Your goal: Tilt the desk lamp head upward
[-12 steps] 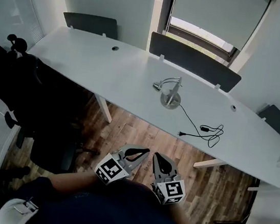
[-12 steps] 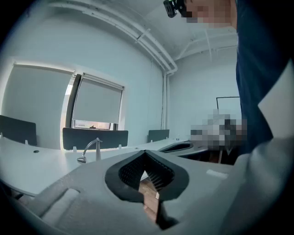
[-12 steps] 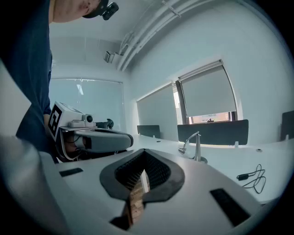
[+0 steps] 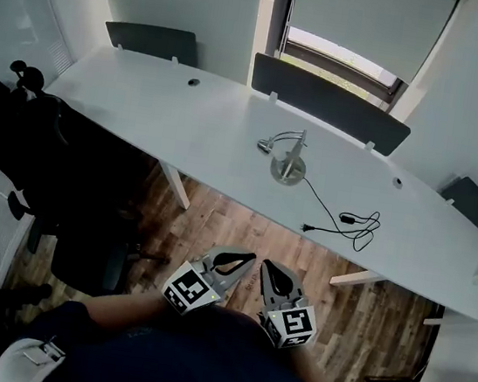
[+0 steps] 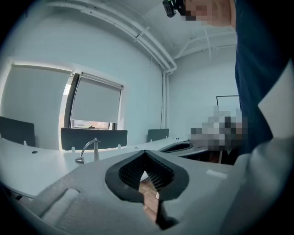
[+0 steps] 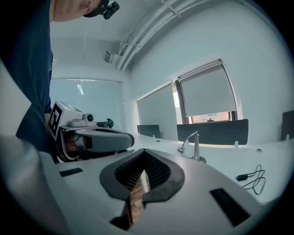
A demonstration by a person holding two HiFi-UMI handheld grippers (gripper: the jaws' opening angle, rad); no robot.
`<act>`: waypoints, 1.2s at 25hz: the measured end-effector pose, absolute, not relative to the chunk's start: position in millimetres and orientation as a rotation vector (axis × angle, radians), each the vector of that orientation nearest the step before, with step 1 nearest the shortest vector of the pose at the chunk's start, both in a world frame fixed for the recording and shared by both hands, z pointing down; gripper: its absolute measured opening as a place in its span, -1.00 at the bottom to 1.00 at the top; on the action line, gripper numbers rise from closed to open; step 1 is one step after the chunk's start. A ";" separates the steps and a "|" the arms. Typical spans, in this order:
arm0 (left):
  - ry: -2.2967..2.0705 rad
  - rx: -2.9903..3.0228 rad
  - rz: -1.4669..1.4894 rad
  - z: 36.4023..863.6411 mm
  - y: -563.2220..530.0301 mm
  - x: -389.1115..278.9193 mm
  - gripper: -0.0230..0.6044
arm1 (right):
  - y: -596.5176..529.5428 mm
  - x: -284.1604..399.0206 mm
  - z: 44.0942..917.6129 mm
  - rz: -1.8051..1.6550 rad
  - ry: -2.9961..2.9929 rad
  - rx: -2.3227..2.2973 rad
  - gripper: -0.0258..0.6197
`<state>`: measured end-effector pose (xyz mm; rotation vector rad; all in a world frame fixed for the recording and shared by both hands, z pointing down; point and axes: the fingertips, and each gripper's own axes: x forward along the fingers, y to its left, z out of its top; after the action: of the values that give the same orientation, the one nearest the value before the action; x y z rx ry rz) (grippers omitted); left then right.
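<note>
A small silver desk lamp (image 4: 286,155) stands on a round base near the middle of the long white desk (image 4: 145,102), its curved neck bending left to a small head (image 4: 265,146) that points down. The lamp (image 5: 88,150) also shows far off in the left gripper view and, as the lamp (image 6: 191,146), in the right gripper view. Both grippers are held close to the person's body, well short of the desk. My left gripper (image 4: 248,256) and right gripper (image 4: 267,266) are shut with nothing between their jaws.
A black cable with plug (image 4: 344,224) trails from the lamp base to the right across the desk. Dark divider panels (image 4: 331,102) line the desk's far edge. A black office chair (image 4: 39,166) stands at the left over wooden flooring (image 4: 242,230).
The view has shifted very slightly; the grippers and the lamp have not moved.
</note>
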<state>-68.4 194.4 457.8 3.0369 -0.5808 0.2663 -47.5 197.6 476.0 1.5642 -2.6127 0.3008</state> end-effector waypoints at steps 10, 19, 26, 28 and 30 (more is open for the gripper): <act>-0.666 3.003 0.292 468.4 200.1 -43.3 -0.91 | 200.4 -19.1 484.6 0.296 -2.670 1.526 -0.89; -0.762 2.976 0.272 471.6 173.6 -35.3 -0.91 | 178.4 0.4 496.6 0.310 -2.650 1.525 -0.89; -0.738 3.003 0.229 475.0 103.7 -28.7 -0.91 | 116.0 8.4 502.1 0.300 -2.590 1.557 -0.89; -0.711 3.000 0.230 475.1 78.7 -26.6 -0.91 | 91.9 10.0 501.5 0.296 -2.575 1.572 -0.89; -0.686 3.001 0.226 473.6 52.2 -26.0 -0.91 | 67.0 10.4 500.3 0.293 -2.560 1.589 -0.89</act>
<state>-26.0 52.2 473.6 3.0007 -0.6858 0.2260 10.4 67.0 500.3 1.5887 -2.5604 0.2930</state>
